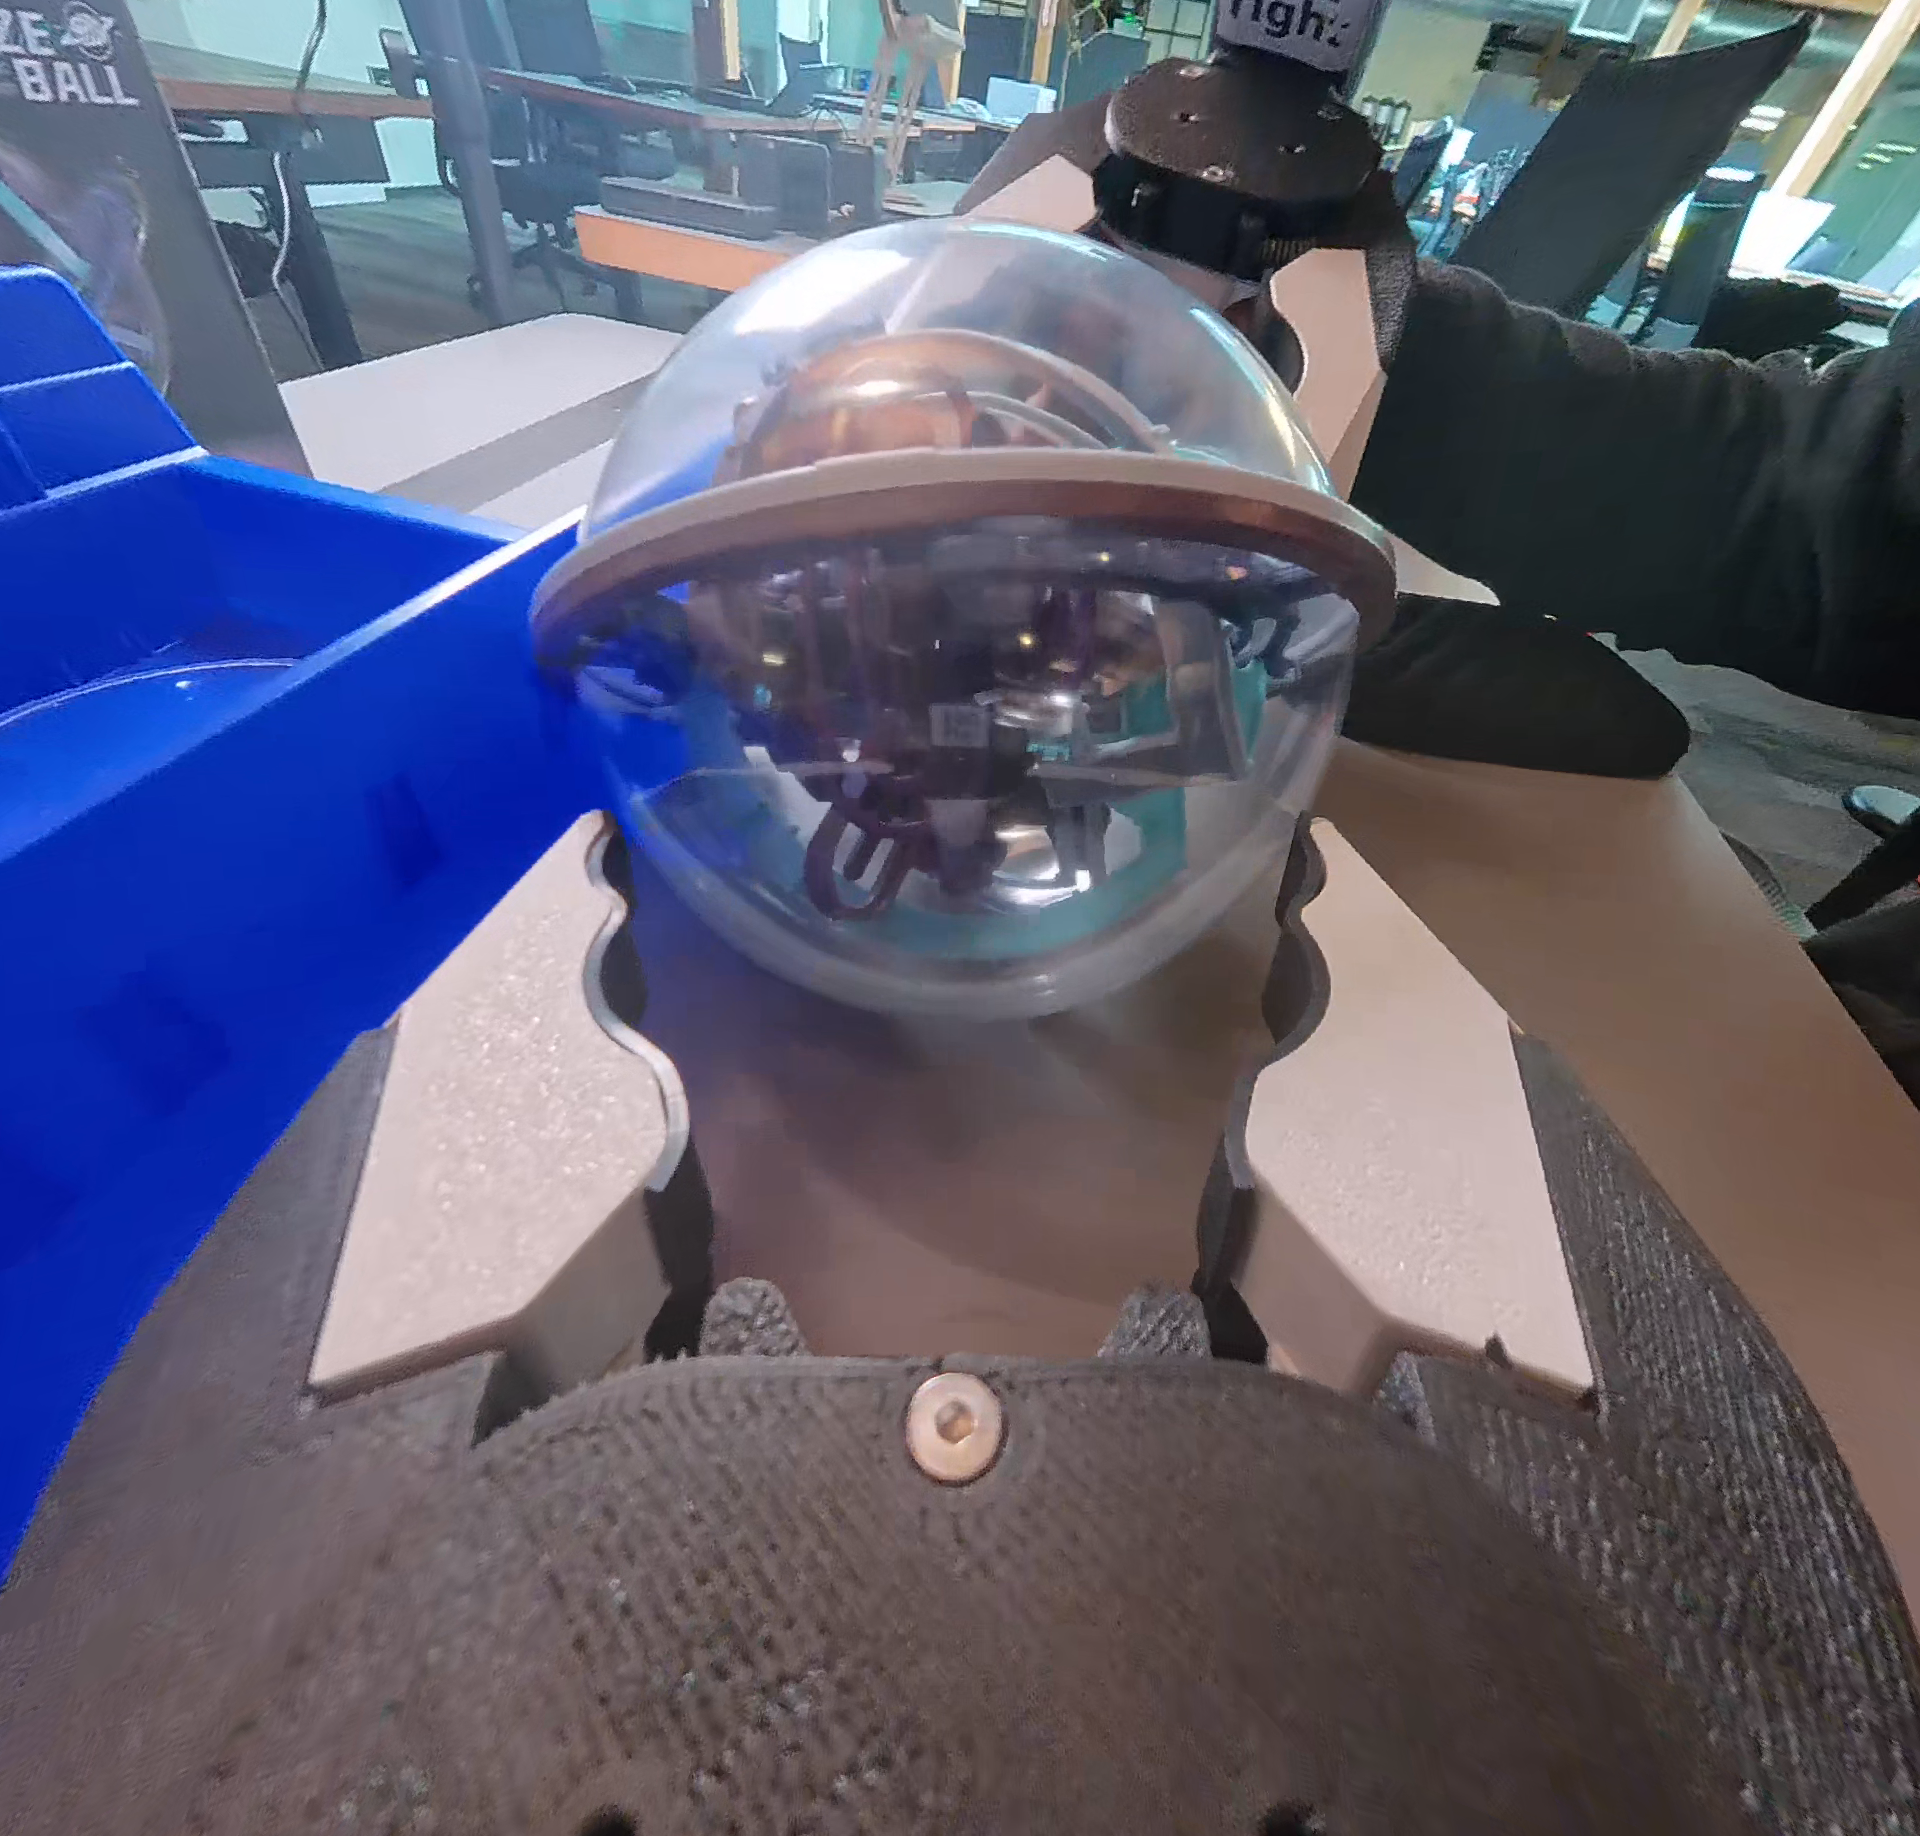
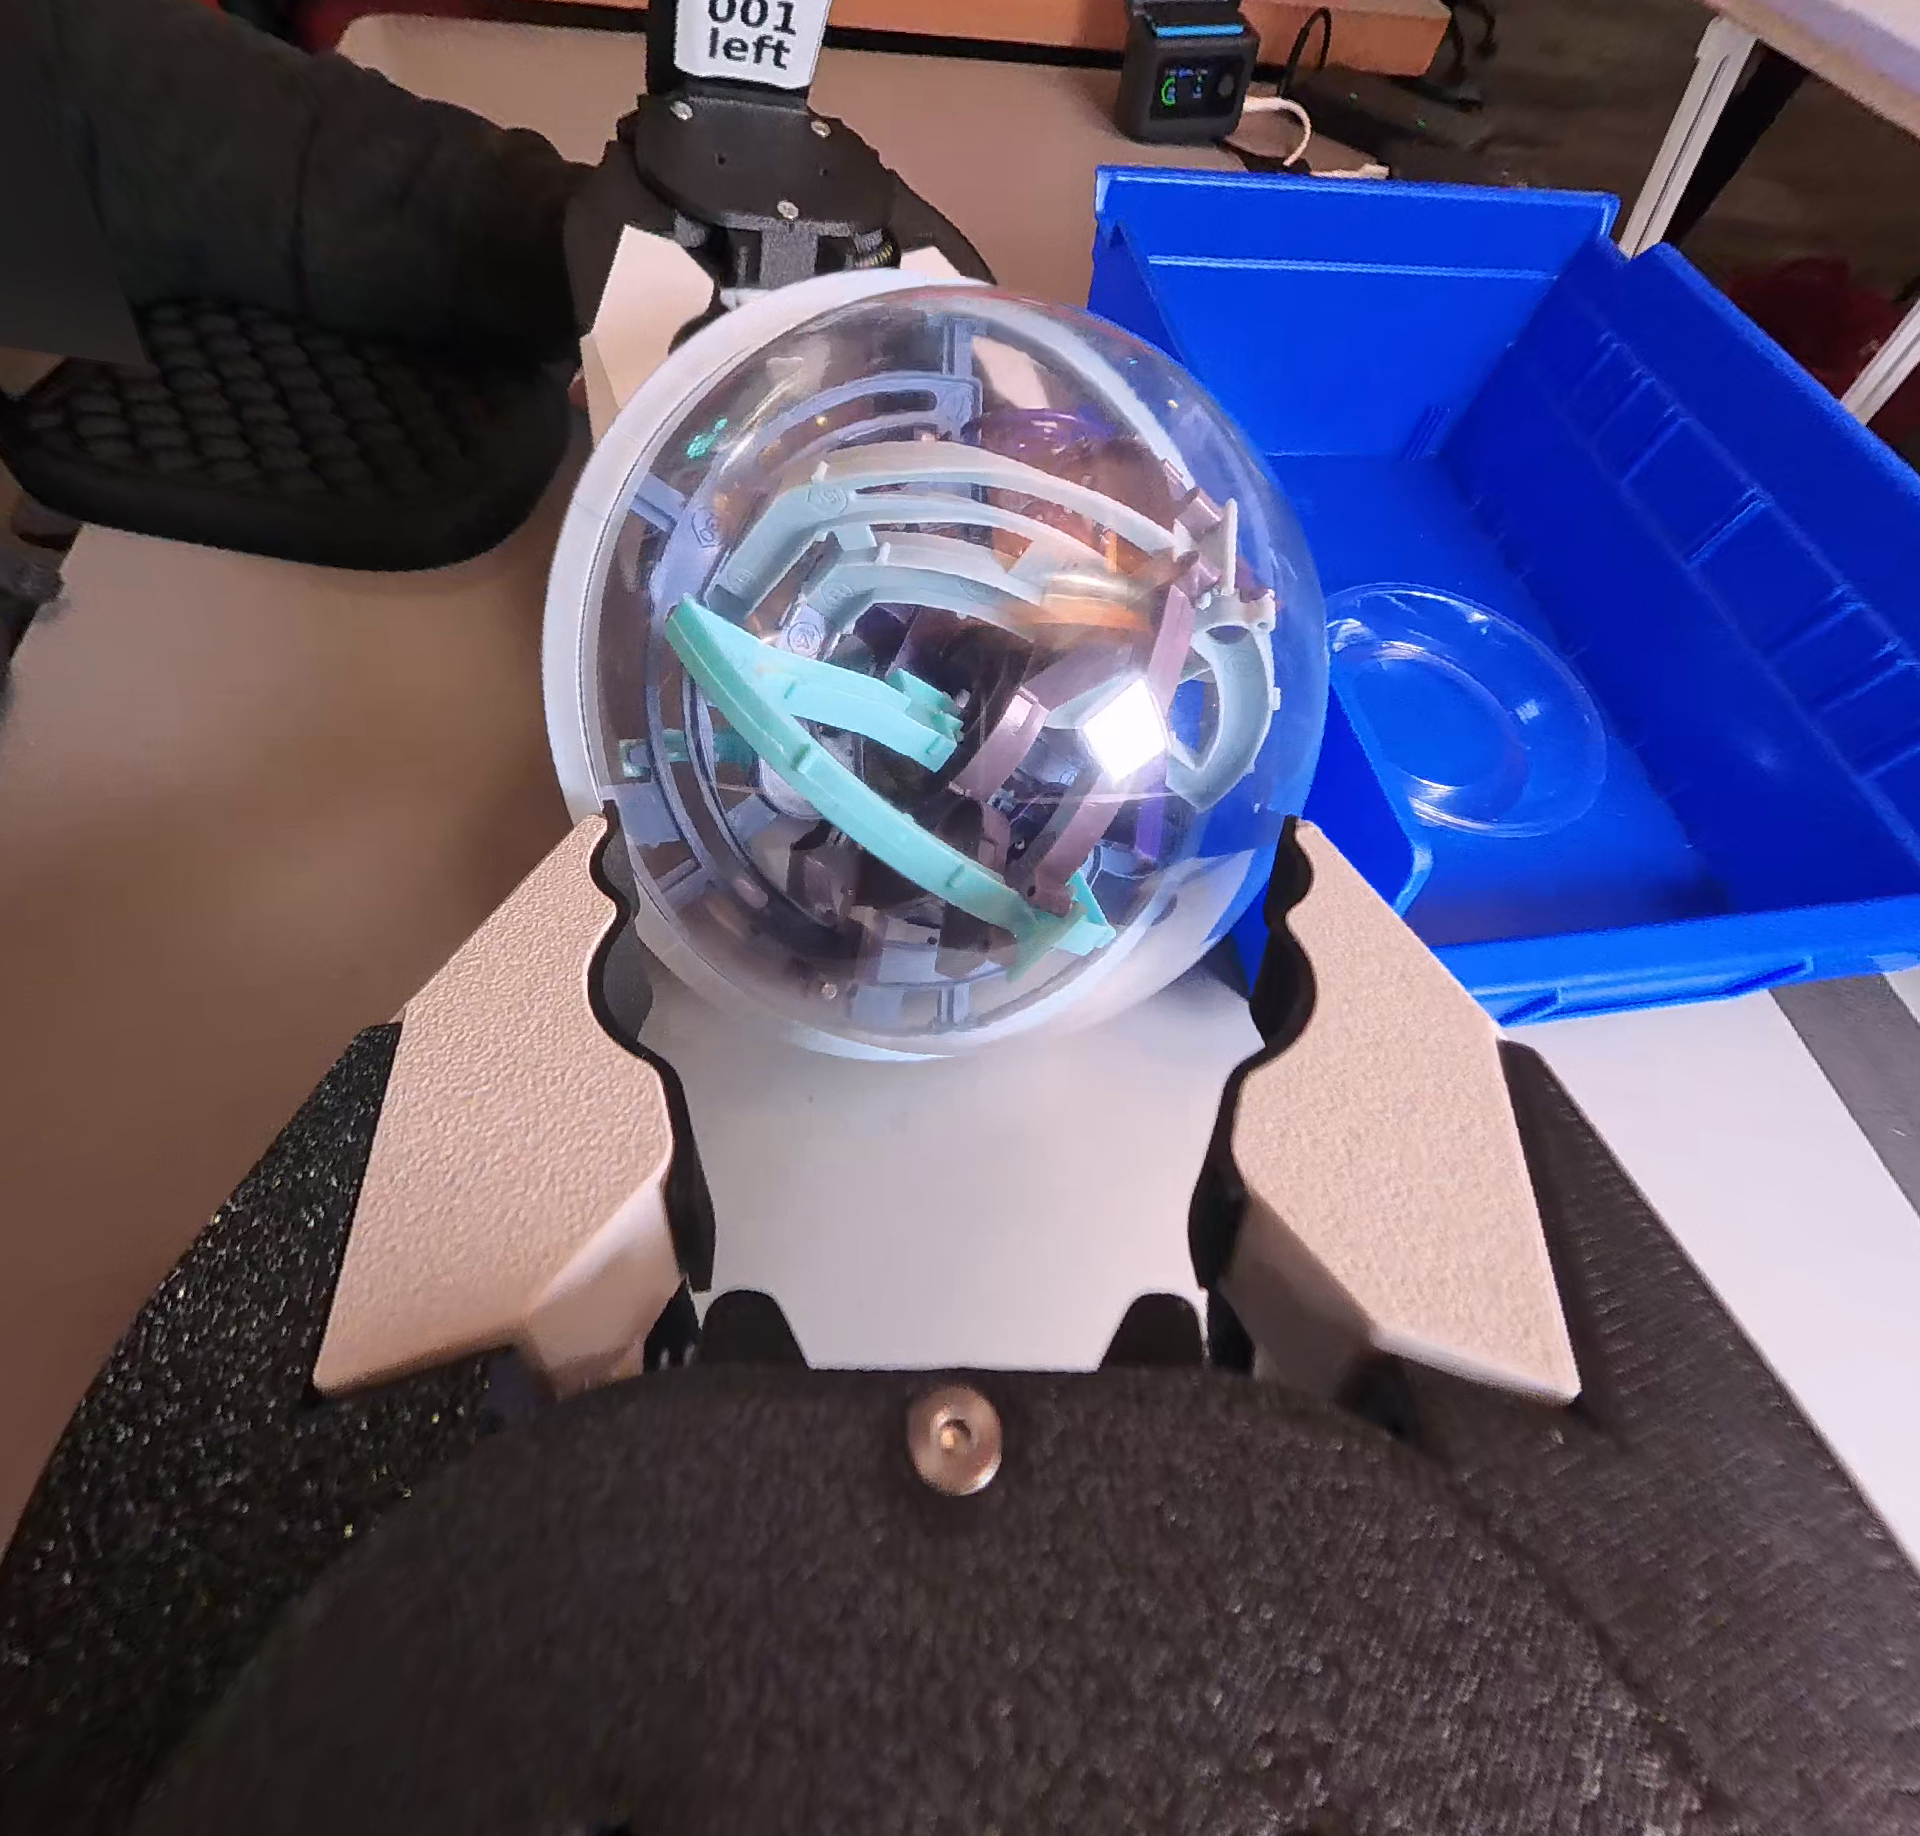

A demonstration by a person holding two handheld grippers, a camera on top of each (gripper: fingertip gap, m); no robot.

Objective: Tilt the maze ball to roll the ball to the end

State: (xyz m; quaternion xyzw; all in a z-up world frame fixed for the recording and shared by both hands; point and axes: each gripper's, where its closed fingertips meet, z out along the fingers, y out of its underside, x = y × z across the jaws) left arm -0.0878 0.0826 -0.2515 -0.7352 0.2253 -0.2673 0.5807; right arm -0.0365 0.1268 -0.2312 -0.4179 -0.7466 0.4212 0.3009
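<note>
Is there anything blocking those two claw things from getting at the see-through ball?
Nothing visible does. The maze ball already sits between the fingertips of the left gripper and the right gripper. The blue bin stands right beside the ball, not between.

Even indoor light, brighter in the right wrist view, where a sharp white glare patch sits on the clear maze ball (image 2: 1117, 737) and the worktop (image 2: 260, 851) looks pale. The left wrist view is dimmer and warmer, the ball's lower half smeared by blur, with a soft shadow beneath. Wide-angle bending curves both pictures' edges.
</note>
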